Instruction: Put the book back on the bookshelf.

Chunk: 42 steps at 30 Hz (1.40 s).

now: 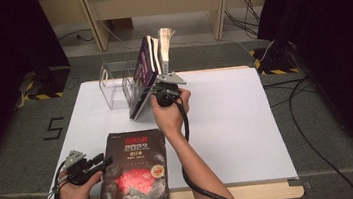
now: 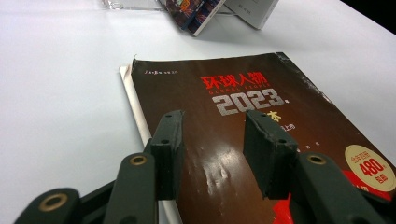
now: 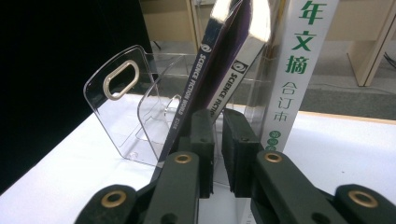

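A clear acrylic book stand sits at the back of the table. Two thin Science Fiction World magazines lean in it, beside a white book with green characters. My right gripper is at the low end of the right-hand magazine's spine, its jaws nearly together with that spine pinched between them. A dark "2023" book lies flat at the front edge. My left gripper hovers over its left side, open and holding nothing.
A white sheet covers the tabletop, with bare room to the right of the book stand. The right gripper's black cable trails along the forearm. Black curtains hang on both sides, and cables lie on the floor at the right.
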Available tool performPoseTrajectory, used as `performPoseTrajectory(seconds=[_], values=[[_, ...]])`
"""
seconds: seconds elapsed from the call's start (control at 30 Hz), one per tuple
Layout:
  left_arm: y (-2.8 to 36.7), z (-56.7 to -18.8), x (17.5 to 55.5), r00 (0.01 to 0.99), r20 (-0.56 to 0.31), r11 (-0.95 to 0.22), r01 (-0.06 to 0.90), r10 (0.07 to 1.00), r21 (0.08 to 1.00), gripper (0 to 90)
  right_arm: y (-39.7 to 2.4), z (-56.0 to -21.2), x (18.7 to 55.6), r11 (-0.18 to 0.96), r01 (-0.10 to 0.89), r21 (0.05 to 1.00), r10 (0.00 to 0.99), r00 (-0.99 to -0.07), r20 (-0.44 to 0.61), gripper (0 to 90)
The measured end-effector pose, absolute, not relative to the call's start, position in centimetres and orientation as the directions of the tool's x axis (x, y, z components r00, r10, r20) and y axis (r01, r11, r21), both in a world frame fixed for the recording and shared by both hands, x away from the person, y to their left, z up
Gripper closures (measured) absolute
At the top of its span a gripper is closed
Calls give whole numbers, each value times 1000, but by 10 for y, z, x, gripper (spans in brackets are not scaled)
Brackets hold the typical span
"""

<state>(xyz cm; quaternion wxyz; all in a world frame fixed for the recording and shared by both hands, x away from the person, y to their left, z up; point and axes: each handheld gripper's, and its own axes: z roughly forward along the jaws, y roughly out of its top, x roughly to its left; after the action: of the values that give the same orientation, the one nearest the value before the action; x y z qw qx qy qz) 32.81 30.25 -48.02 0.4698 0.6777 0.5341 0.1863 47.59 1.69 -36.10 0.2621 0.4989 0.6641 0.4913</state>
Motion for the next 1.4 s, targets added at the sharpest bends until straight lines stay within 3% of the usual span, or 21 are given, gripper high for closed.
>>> performPoseTrajectory(seconds=[0.8,1.4], values=[[302,-480,328,361,-245,10,544,900,839,567,23,-350,490,12,404,915,926,-350,142,840],[301,-481,329,354,-242,13,541,904,841,535,8,-358,478,20,438,899,919,-363,156,683]])
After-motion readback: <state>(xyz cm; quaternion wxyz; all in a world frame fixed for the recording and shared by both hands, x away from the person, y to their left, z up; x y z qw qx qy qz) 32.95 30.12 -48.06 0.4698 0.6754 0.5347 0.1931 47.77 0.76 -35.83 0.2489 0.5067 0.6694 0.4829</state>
